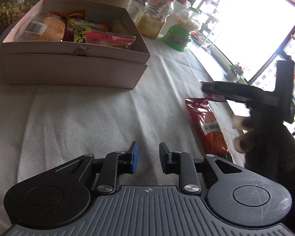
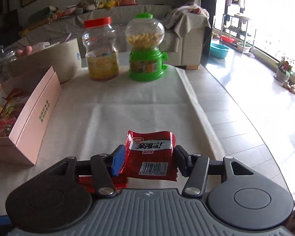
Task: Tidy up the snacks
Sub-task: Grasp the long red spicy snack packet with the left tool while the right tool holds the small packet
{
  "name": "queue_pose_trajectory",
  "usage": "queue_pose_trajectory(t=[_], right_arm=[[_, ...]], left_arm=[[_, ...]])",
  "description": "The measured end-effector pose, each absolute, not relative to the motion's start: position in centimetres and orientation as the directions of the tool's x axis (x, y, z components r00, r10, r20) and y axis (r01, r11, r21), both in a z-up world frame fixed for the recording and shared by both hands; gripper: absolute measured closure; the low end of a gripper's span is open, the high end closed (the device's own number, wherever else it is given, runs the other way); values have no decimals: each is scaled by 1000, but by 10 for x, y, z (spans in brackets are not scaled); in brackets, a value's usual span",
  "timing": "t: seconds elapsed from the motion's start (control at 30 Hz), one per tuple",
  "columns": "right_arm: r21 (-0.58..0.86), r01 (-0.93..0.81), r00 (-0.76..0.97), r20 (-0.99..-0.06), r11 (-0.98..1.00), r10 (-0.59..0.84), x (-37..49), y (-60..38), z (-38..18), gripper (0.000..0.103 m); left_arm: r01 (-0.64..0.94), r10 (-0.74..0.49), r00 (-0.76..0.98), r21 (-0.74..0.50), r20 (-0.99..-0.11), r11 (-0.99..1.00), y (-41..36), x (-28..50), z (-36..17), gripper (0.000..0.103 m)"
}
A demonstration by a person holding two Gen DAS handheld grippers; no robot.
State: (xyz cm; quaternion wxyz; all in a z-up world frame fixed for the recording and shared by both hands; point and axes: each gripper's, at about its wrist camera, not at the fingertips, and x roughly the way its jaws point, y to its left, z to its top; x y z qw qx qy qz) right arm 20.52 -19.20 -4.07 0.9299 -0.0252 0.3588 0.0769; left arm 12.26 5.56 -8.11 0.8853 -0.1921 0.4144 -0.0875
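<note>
Right gripper (image 2: 149,158) clenched on red snack packet (image 2: 150,154), right of pink box (image 1: 74,66); left gripper (image 1: 147,157) released, empty. White-clothed surface (image 2: 112,106): second red packet (image 1: 208,125), jar (image 2: 100,49), green dispenser (image 2: 145,47) beyond box. Room: sofa (image 2: 186,33), window (image 2: 275,19).

Red packet (image 2: 150,157) with barcode up, clamped in the right jaws above the surface; a second red packet (image 1: 208,125) lies flat; pink box (image 1: 72,66) holds assorted snacks (image 1: 82,31).
</note>
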Motion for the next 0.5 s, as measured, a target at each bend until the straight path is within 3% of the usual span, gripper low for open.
queue_pose_trajectory(t=[0.1, 0.4, 0.5], right_arm=[[-31, -153, 741, -665, 988, 94, 188, -213, -42, 49], [131, -215, 680, -691, 968, 245, 136, -229, -58, 49], [109, -214, 701, -674, 971, 230, 122, -226, -60, 49]], left_arm=[[5, -322, 642, -417, -696, 909, 54, 122, -82, 77], [118, -447, 609, -482, -655, 868, 35, 128, -77, 77], [163, -473, 588, -476, -656, 864, 16, 136, -75, 77]])
